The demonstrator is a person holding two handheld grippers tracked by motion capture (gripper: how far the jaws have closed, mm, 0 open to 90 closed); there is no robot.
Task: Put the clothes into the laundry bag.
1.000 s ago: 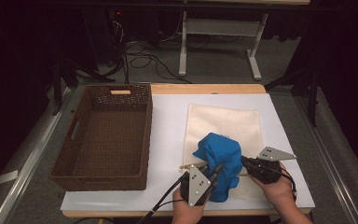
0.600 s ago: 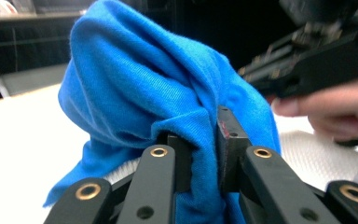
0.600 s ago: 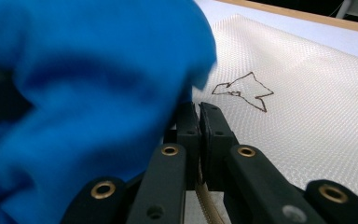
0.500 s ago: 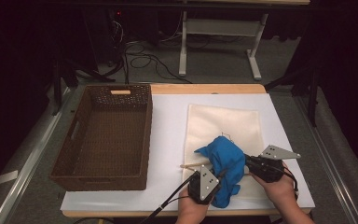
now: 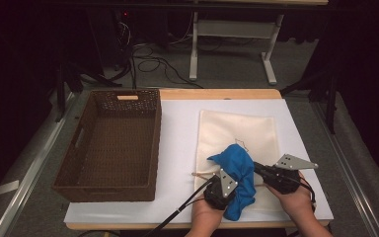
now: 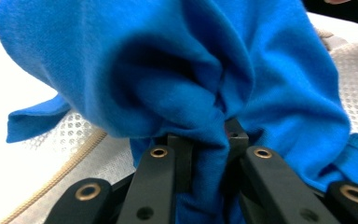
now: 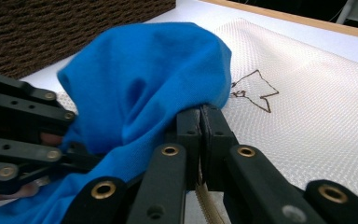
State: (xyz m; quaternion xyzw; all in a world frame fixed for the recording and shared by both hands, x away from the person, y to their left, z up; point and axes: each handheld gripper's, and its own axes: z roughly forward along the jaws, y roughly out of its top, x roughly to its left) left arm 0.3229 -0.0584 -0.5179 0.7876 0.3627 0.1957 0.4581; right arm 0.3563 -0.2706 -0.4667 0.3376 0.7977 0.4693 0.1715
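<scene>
The blue cloth (image 5: 238,180) lies bunched on the cream mat (image 5: 256,131), right of the basket (image 5: 113,143); left claw (image 6: 207,140) and right claw (image 7: 200,123) each pinch a fold; soft, light, floppy; best gripped at edges

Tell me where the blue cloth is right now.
In the high view the blue cloth sits at the table's near edge, on the cream mesh bag, pinched between left gripper and right gripper.

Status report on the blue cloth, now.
Both grippers, left and right, shut on blue cloth. Cloth bunched over cream mat. Basket clear to the left.
</scene>
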